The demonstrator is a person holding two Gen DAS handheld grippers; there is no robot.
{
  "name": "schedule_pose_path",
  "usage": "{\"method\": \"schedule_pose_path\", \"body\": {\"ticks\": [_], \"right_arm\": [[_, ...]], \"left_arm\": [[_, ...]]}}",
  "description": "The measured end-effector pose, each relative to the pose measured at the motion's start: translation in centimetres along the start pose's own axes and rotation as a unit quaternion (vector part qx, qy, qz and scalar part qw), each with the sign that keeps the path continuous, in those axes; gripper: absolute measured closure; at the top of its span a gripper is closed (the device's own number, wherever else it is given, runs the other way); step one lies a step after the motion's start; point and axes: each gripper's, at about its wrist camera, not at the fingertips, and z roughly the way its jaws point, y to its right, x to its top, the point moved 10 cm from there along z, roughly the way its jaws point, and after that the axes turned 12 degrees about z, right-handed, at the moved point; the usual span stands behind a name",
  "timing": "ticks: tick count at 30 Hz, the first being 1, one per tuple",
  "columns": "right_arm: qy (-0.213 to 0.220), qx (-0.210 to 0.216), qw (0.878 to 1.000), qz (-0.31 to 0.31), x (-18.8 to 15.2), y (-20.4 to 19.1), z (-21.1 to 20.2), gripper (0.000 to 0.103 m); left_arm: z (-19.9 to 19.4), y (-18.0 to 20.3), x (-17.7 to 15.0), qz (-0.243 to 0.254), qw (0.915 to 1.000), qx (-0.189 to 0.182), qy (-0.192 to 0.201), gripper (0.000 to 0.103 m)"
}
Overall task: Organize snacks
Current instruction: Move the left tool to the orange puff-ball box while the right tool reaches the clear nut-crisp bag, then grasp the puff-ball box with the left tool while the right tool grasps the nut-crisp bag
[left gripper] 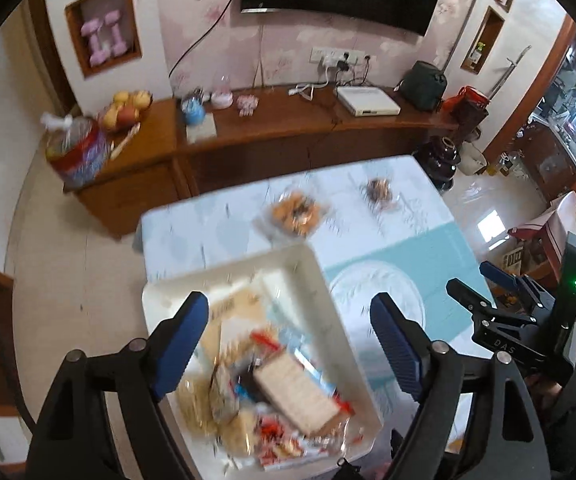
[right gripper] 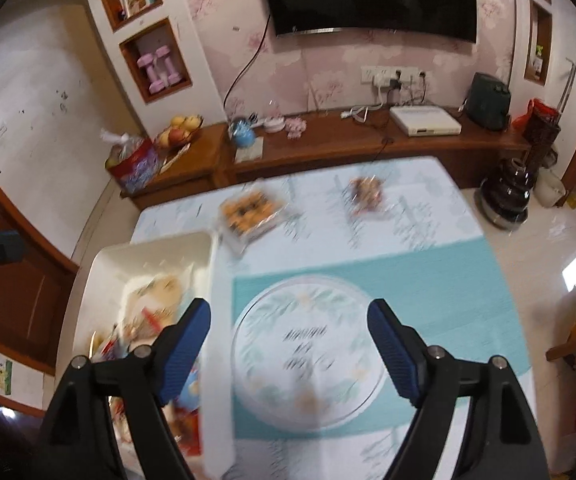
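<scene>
Tongs both wide, nothing between the pads: left tongs (left gripper: 290,344) hang over the white bin (left gripper: 328,280), right tongs (right gripper: 290,346) over the round printed placemat (right gripper: 308,360) on the table (right gripper: 428,216). No earlier view, so no call on motion.

Snack locations:
- white bin at the table's near-left corner, already stacked with wrapped snacks; a cracker pack (left gripper: 298,396) lies on top
- clear pack of orange cookies (right gripper: 249,210) still out on the table, just beyond the bin's far corner
- small dark-filled snack pack (right gripper: 364,194) further right, well apart from the bin

Judgement: two packs left to bin, the cookie pack likely next.

Risks:
- Both views are heavily smeared, so pack edges are hard to place. A closing attempt now could miss or clip a corner.
- Cookie pack looks like thin clear plastic. Pads could slip, or crush the contents if squeezed hard.
- Bin sits close to the table edge and the pile is loose. Dropping another pack on top could slide the cracker pack over the rim.
- Right tongs are visible near the left set in the left wrist view. Crossing over toward the bin risks a bump.

Orientation: cookie pack's long axis runs diagonally, near-left to far-right in the right wrist view. Cracker pack's long axis also runs diagonal, its far end toward the bin's middle. The dark pack is too blurred to tell.
</scene>
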Motion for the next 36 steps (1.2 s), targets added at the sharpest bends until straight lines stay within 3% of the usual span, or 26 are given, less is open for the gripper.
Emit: {"method": "schedule_pose_path", "body": {"ticks": [4,9,18,22,25,36], "right_arm": [[0.009,0.003,1.000,0.006,3.6,2.1,1.2,0.021],[0.025,0.000,1.000,0.003,8.1,3.7,3.7,0.021],[0.034,0.003,0.999,-0.017,12.8,5.4,10.0,0.021],[0.038,0.002,0.999,-0.030,13.3,5.8,12.6,0.021],[0.045,0.004,0.998,-0.044,13.0,6.0,14.5,0.021],[0.038,-0.002,0.998,-0.046,11.0,7.8,20.7,0.021]], "left_arm": [[0.7,1.0,3.9,0.019,0.9998,0.006,0.008,0.013],[3.9,1.7,7.2,0.053,0.9977,0.041,-0.010,0.013],[12.0,2.9,10.0,0.097,0.9919,0.048,-0.067,0.013],[16.1,3.4,10.5,0.122,0.9868,0.042,-0.098,0.013],[19.0,4.2,10.4,0.136,0.9835,0.019,-0.118,0.013],[29.0,3.1,8.2,0.137,0.9716,0.002,-0.193,0.013]]}}
